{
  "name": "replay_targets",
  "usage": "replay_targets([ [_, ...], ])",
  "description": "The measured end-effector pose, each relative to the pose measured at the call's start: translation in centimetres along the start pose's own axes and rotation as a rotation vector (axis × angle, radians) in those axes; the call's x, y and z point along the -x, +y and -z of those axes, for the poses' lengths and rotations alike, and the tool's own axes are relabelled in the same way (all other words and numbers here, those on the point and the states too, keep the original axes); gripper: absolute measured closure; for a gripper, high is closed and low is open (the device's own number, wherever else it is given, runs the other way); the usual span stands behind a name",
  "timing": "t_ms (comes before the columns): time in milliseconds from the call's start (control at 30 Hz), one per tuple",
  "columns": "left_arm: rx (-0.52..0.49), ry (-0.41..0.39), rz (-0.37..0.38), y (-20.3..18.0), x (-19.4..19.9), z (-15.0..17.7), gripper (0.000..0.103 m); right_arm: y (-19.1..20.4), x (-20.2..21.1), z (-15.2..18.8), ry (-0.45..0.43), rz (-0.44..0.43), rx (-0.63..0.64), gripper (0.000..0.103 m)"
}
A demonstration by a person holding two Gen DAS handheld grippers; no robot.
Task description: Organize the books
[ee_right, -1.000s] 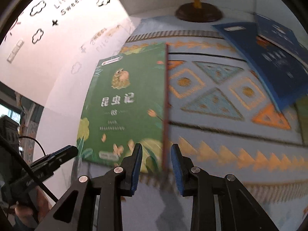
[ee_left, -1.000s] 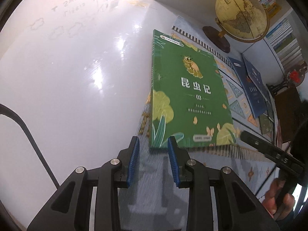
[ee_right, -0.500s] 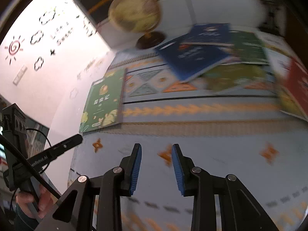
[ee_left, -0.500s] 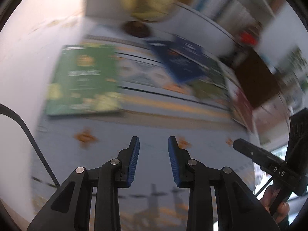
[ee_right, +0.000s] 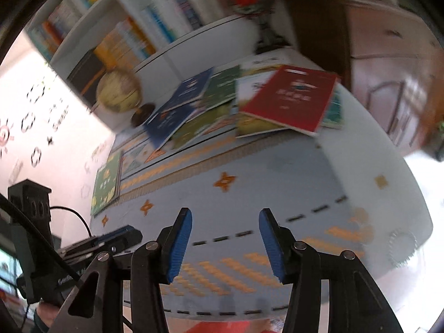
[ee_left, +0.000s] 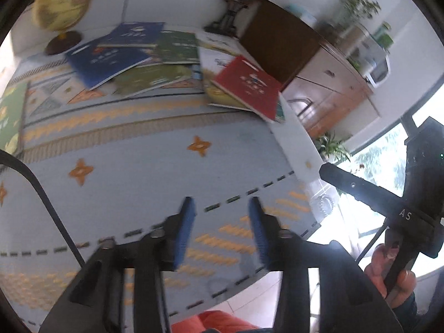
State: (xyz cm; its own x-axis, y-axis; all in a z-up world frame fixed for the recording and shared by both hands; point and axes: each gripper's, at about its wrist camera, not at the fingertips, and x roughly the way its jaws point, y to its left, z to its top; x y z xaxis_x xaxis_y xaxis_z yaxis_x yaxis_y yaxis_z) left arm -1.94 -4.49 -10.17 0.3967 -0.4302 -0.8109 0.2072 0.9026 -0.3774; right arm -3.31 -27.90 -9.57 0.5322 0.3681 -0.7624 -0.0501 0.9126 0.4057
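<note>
A heap of books lies at the far side of the table: a red book point(ee_left: 248, 86) point(ee_right: 291, 98) on top at the right, blue books point(ee_left: 111, 58) point(ee_right: 172, 116) at the left, green ones between. A single green book point(ee_right: 106, 184) point(ee_left: 9, 116) lies flat by itself at the table's left. My left gripper point(ee_left: 220, 231) hovers over the near table edge, jaws opening, nothing between them. My right gripper point(ee_right: 224, 245) is also over the near edge, jaws opening and empty. Both grippers are well short of the heap.
A light blue patterned cloth point(ee_left: 133, 172) covers the table. A globe point(ee_left: 62, 2) point(ee_right: 118, 91) stands at the back left, a bookshelf point(ee_right: 144, 30) behind it. A dark brown box point(ee_left: 277, 41) and a wooden cabinet point(ee_left: 327, 94) are at the right.
Both grippers have pulled back from the single green book and swung right toward the heap. Their jaws stand wider than before. The green book stays flat at the left.
</note>
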Motion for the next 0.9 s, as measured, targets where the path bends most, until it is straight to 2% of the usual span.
replay_targets([
  [33,-0.013,-0.006,-0.001,-0.7,-0.3,-0.4,0.033,-0.5,0.0,0.0,-0.002,0.004,-0.016,0.054],
  [67,-0.023,-0.018,0.003,-1.1,-0.4,-0.8,0.03,-1.4,0.0,-0.2,-0.005,0.012,-0.033,0.054],
  [267,-0.092,-0.037,0.01,-2.4,-4.4,-6.4,0.029,-5.5,-1.2,-1.9,0.009,0.073,-0.103,0.049],
  [467,-0.101,-0.023,0.004,-1.9,-10.4,-14.0,0.029,-9.3,-5.0,-7.7,0.034,0.131,-0.153,0.048],
  [567,-0.119,-0.006,0.011,-1.6,-13.5,-17.2,0.031,-11.0,-7.6,-11.0,0.035,0.171,-0.176,0.048],
  [667,-0.137,0.023,0.029,-1.6,-16.6,-20.0,0.039,-11.7,-9.2,-13.5,0.012,0.205,-0.168,0.048],
  [767,-0.167,0.04,0.046,-1.6,-18.8,-21.6,0.044,-12.1,-10.9,-15.3,0.012,0.246,-0.152,0.048],
  [800,-0.18,0.051,0.056,-1.6,-19.6,-22.1,0.054,-12.3,-11.5,-15.8,0.016,0.257,-0.147,0.048],
  [900,-0.192,0.074,0.054,-1.6,-21.3,-22.8,0.055,-12.8,-12.9,-16.7,0.024,0.289,-0.13,0.048],
])
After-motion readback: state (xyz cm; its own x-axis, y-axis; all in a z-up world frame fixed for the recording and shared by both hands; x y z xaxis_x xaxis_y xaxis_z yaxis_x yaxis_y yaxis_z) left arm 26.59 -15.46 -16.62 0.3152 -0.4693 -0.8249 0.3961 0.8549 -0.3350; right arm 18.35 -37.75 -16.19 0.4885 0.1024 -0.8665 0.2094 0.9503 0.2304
